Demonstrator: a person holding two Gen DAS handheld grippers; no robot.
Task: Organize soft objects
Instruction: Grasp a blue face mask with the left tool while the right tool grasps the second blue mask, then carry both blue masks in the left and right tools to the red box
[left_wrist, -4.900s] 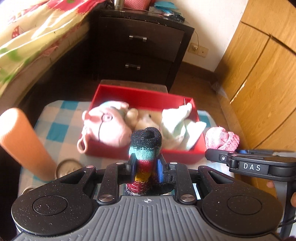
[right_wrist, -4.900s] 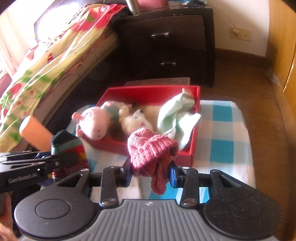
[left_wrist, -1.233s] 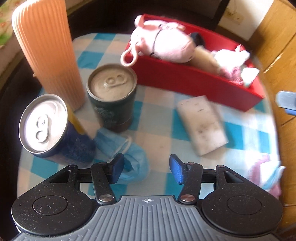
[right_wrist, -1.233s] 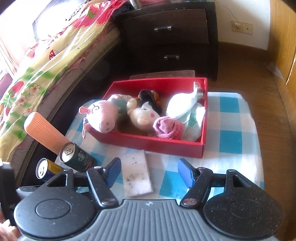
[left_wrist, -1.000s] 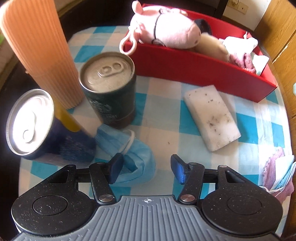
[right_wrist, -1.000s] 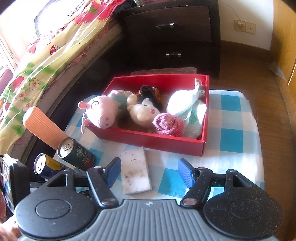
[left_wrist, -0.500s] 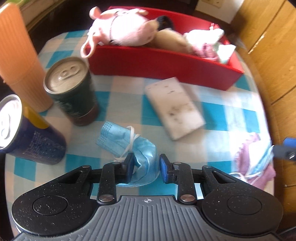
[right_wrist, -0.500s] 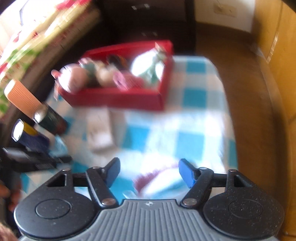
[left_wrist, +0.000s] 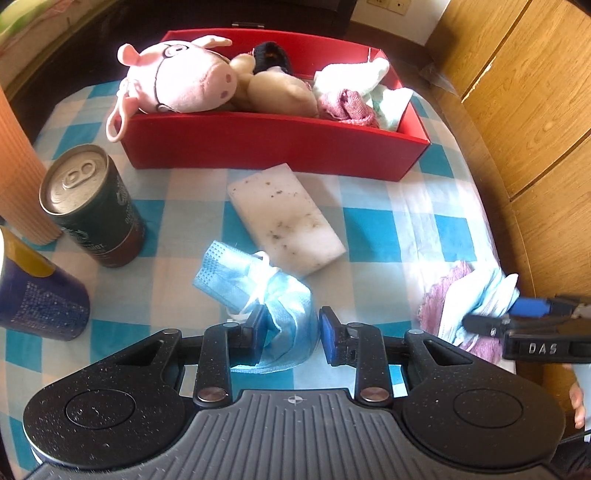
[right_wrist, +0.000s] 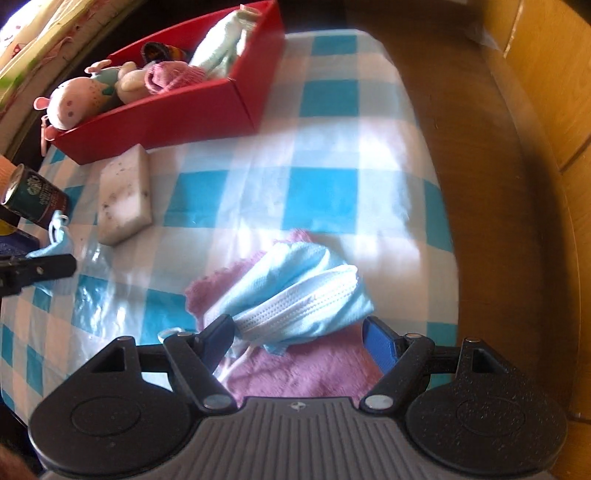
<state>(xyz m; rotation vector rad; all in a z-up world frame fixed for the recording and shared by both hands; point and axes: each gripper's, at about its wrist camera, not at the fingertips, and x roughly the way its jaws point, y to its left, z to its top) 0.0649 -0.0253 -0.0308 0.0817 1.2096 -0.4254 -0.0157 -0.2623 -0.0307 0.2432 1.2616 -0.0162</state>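
Left claw (left_wrist: 289, 326) pinches crumpled pleated blue mask (left_wrist: 258, 280); right claw (right_wrist: 299, 338) spread.

Left gripper (left_wrist: 289, 325) pinching blue mask (left_wrist: 280, 306); sponge (left_wrist: 284, 218) beyond, red box (left_wrist: 273, 144) behind.

left tool (left_wrist: 289, 325): jaws narrowed, clamping | right tool (right_wrist: 299, 338): jaws spread wide
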